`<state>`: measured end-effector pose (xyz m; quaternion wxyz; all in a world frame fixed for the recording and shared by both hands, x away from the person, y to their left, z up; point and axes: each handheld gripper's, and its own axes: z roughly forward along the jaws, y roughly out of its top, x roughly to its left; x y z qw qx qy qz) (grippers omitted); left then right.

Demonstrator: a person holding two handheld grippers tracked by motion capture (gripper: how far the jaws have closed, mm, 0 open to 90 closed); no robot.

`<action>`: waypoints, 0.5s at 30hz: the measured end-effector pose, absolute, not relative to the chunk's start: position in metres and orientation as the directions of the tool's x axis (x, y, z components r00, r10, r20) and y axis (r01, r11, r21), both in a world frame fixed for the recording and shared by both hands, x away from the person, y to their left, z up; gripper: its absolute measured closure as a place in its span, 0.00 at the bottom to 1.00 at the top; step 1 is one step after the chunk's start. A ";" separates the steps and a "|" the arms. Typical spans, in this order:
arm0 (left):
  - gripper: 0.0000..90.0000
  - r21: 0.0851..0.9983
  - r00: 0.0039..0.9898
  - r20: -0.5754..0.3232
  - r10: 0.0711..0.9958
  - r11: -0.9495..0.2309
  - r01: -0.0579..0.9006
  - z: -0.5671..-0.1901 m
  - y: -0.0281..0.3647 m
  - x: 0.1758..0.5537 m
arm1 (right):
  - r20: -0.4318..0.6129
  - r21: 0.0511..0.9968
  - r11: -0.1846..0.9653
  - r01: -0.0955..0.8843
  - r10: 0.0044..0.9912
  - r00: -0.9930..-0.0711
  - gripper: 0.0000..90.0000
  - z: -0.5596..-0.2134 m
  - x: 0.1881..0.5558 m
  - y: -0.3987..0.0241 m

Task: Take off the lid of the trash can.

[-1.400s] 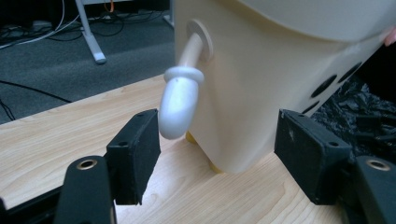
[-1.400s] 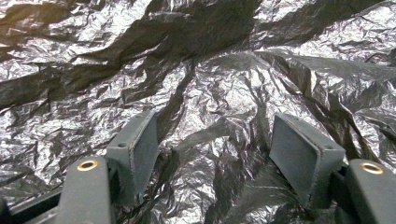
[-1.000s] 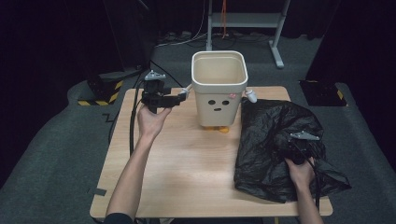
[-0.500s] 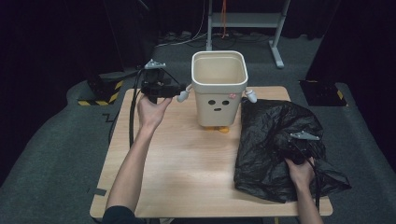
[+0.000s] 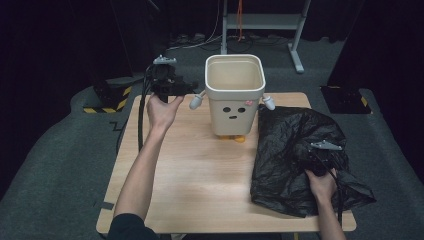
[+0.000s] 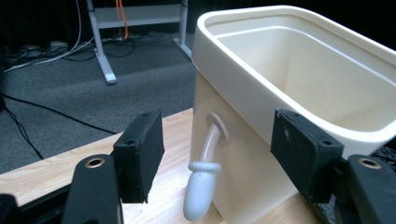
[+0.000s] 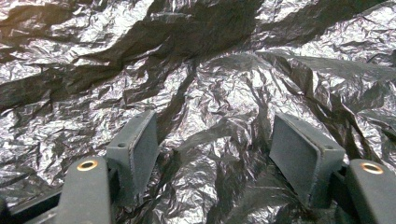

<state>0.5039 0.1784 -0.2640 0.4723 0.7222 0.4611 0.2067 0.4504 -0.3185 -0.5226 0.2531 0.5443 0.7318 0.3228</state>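
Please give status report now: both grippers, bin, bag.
Left gripper open, beside bin, holding nothing. Right gripper open over black bag. Bin upright, empty. Nothing in the way.

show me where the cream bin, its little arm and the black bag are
cream bin (image 5: 235,107): high view, front wall beside the face.
little arm (image 6: 201,186): left gripper view, rounded hand end.
black bag (image 5: 290,135): high view, crumpled upper part.

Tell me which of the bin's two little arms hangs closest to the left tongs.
The arm on the bin side facing the left tongs, just beyond their open tips; the other arm points toward the black bag.
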 end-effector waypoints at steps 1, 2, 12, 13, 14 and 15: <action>0.38 0.874 0.488 -0.140 0.862 -0.124 0.470 -0.263 0.178 0.505 | -0.019 0.748 0.199 0.633 0.960 -0.280 0.36 -0.523 0.450 -0.318; 0.38 0.874 0.489 -0.142 0.860 -0.123 0.470 -0.261 0.178 0.506 | -0.019 0.748 0.200 0.633 0.960 -0.281 0.36 -0.523 0.450 -0.318; 0.39 0.877 0.493 -0.124 0.861 -0.137 0.461 -0.247 0.168 0.516 | -0.020 0.748 0.203 0.631 0.958 -0.285 0.36 -0.523 0.451 -0.318; 0.39 0.878 0.493 -0.122 0.862 -0.138 0.458 -0.245 0.167 0.518 | -0.020 0.748 0.204 0.631 0.958 -0.285 0.36 -0.523 0.451 -0.318; 0.39 0.878 0.494 -0.120 0.861 -0.141 0.458 -0.244 0.166 0.519 | -0.021 0.748 0.204 0.631 0.958 -0.285 0.36 -0.523 0.451 -0.317; 0.39 0.876 0.497 -0.112 0.861 -0.150 0.459 -0.243 0.163 0.520 | -0.021 0.748 0.204 0.631 0.958 -0.286 0.36 -0.523 0.451 -0.317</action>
